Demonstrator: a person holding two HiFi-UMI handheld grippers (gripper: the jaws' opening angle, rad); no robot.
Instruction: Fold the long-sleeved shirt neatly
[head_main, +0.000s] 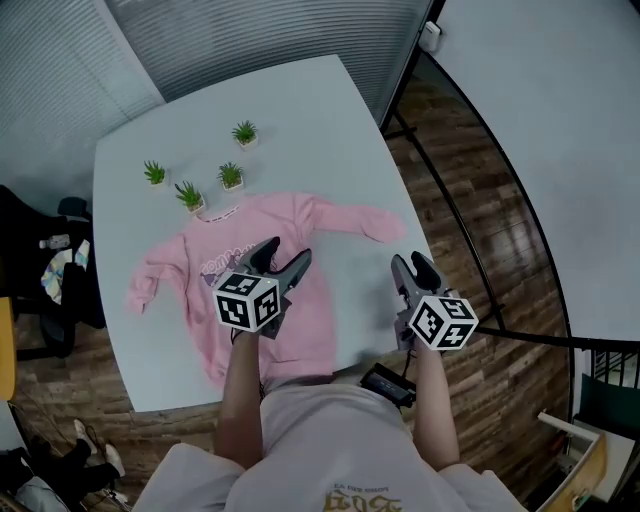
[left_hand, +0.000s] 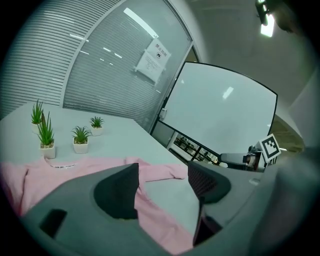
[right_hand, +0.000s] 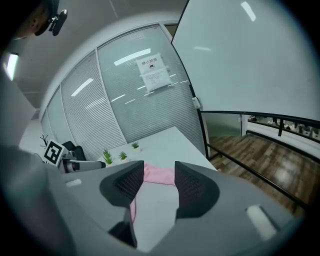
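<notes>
the pink long-sleeved shirt (head_main: 255, 290) lies flat and unfolded on the white table. collar points toward 11 o'clock, hem toward 5 o'clock. both sleeves lie spread outward.

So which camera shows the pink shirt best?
The head view: the whole shirt lies spread out, both sleeves visible. The left gripper view catches only its collar edge, some body and one sleeve; the right gripper view just a pink sliver.
</notes>
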